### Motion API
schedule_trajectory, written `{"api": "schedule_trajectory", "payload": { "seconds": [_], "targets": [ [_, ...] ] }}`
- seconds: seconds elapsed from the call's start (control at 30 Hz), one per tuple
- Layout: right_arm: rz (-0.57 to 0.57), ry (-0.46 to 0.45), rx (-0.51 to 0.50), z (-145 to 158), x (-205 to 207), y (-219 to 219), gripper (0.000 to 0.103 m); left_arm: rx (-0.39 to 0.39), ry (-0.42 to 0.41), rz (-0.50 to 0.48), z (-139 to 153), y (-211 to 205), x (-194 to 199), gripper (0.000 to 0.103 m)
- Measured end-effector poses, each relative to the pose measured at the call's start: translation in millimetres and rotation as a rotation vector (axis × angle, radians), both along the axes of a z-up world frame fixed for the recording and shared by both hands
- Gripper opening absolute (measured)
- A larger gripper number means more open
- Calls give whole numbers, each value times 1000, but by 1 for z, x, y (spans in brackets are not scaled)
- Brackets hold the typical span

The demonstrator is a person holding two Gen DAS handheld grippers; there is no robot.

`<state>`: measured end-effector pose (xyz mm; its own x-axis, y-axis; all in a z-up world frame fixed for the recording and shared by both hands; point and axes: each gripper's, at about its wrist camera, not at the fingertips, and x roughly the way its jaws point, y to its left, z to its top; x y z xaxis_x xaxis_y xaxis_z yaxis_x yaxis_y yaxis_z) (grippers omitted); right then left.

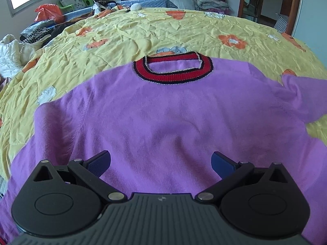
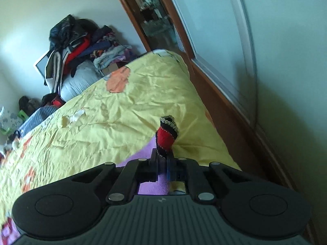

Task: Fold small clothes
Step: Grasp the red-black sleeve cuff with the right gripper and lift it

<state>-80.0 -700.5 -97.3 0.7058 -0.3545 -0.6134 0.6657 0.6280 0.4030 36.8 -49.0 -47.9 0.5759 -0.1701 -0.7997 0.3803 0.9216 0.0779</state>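
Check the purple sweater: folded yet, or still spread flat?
Mostly spread: the purple knit sweater lies open on the yellow floral bedsheet, collar showing. Only its red-striped cuff is lifted, pinched in the right tongs.

The left gripper [image 1: 161,164] is held wide open, its two blue-padded fingers [image 1: 98,164] splayed toward 10 and 2 o'clock from the grey ribbed body at 6 o'clock. Nothing is gripped between the pads. The gripper is pitched forward and downward, and it is kept roughly level from side to side.

The right gripper [image 2: 163,159] is closed, with both black fingers [image 2: 153,161] brought together near the centre of the right wrist view, pointing toward 12 o'clock. A red and black sleeve cuff [image 2: 166,135] is pinched between the fingertips and stands up toward 12 o'clock. The gripper is rolled to one side, as is shown by the slanted scene.
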Motion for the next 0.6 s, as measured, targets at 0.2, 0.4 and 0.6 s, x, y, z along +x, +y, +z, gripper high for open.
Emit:
{"api": "schedule_trajectory", "payload": {
  "seconds": [0.2,0.4,0.6],
  "targets": [
    [115,-78,-72,45,-2,54,6,-16,-7,4,4,9,-7,103],
    [296,-165,-103,78,2,147,6,-1,-12,21,2,22,-11,103],
    [477,-217,-14,73,18,248,6,63,-52,51,0,38,-12,103]
  ]
}}
